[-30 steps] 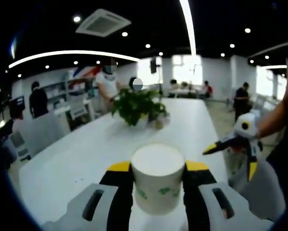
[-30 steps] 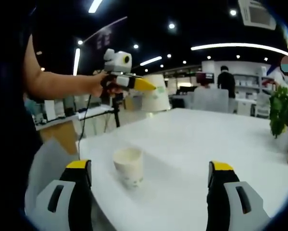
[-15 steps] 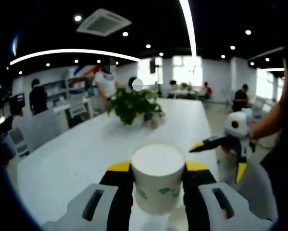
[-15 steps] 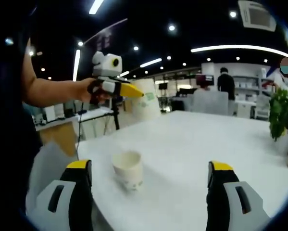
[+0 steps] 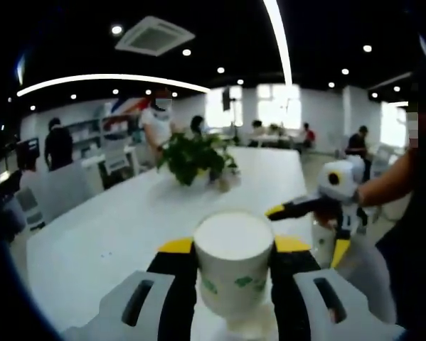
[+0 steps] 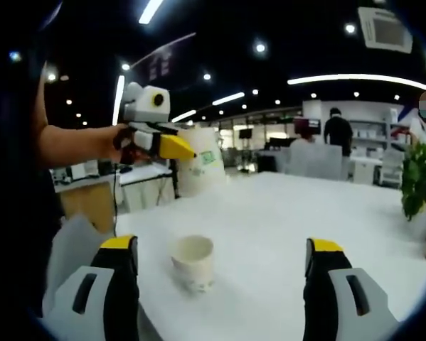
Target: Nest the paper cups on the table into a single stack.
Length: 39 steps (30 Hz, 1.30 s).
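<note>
My left gripper [image 5: 234, 247] is shut on a white paper cup [image 5: 234, 266] with green marks, held upright in the air above the white table [image 5: 127, 227]. In the right gripper view the left gripper [image 6: 171, 148] and its paper cup [image 6: 200, 169] hang at the upper left, held by a person's hand. A second paper cup [image 6: 193, 263] stands upright on the table near its corner, mouth up, between and ahead of my right gripper [image 6: 221, 247], whose jaws stand wide open and apart from it. The right gripper [image 5: 309, 231] shows open at the right of the left gripper view.
A potted green plant [image 5: 191, 156] stands further along the table and shows again as the plant [image 6: 420, 177] at the right edge. The table's edge [image 6: 138, 227] runs close to the standing cup. Several people, chairs and shelves fill the office behind.
In the right gripper view the left gripper with its cup has drifted left and a little lower. In the left gripper view the right gripper has moved left and up. The table cup stays put.
</note>
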Tool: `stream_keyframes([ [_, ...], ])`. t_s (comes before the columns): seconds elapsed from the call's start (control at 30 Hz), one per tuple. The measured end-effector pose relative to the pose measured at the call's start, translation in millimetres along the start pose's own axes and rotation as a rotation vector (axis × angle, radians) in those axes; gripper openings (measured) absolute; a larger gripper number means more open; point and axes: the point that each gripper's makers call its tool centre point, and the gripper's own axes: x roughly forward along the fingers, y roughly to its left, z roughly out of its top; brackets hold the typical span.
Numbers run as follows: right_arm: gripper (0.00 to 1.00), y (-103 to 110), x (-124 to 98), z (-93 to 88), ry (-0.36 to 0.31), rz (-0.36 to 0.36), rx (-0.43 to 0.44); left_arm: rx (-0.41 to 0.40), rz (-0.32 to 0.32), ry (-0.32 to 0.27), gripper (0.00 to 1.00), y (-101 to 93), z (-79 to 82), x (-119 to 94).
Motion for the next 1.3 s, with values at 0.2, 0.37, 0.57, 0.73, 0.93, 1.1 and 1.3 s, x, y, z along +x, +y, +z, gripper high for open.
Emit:
stream_keyframes([
  [0.2, 0.95, 0, 3, 2.0, 0.006, 0.006, -0.005, 0.001, -0.009, -0.012, 0.39, -5.9, 3.6, -1],
  [0.37, 0.9, -6, 5, 16.9, 0.019, 0.009, -0.038, 0.0, -0.01, -0.064, 0.39, -6.0, 16.4, -8],
  [0.57, 0.84, -15, 6, 49.3, -0.008, 0.009, -0.072, -0.018, -0.006, -0.126, 0.39, -5.3, 34.9, -19],
  [0.73, 0.75, -13, 10, 67.5, -0.025, 0.053, -0.056, -0.006, -0.015, -0.157, 0.39, -5.0, 43.2, -22],
  [0.93, 0.68, -11, 18, 79.1, -0.06, 0.104, 0.021, -0.01, -0.028, -0.206, 0.39, -3.2, 45.3, -26],
  [1.1, 0.6, 20, 26, 83.1, -0.046, 0.259, 0.05, -0.062, -0.041, -0.296, 0.39, -3.0, 51.6, -31],
  [1.3, 0.38, 36, 29, 92.2, -0.072, 0.341, 0.092, -0.098, -0.049, -0.351, 0.39, -4.7, 56.7, -36],
])
